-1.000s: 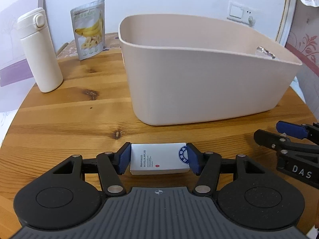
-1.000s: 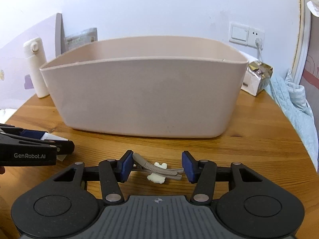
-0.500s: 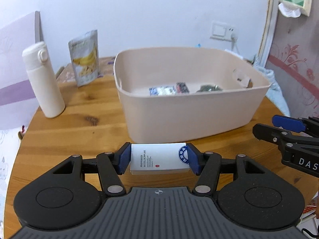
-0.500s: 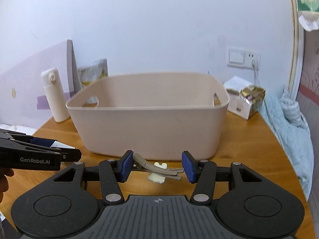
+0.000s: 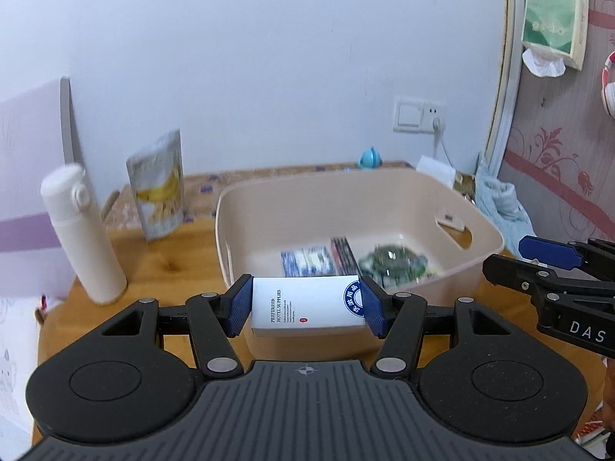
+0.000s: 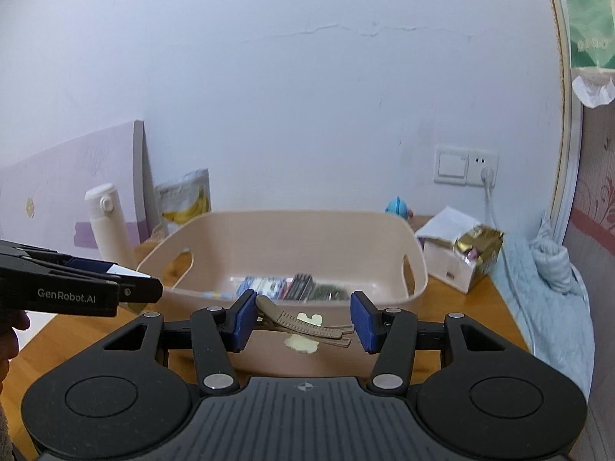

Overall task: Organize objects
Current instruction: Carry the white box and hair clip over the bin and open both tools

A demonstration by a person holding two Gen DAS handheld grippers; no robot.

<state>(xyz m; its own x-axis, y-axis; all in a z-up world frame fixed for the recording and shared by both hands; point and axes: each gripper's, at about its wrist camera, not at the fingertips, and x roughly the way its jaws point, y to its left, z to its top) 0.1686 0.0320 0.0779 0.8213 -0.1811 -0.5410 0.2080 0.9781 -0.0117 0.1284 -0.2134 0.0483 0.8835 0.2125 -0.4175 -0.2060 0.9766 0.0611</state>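
Above the beige bin [image 5: 384,192], left gripper [image 5: 306,306] clamping "PREFERRED HOTEL SUPPLIES" box [image 5: 307,305], right gripper [image 6: 303,320] pinching hair clip [image 6: 303,322].

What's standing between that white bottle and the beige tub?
A banana-chip pouch, upright and set further back against the wall, between the white bottle and the beige tub. Both wrist views show it.
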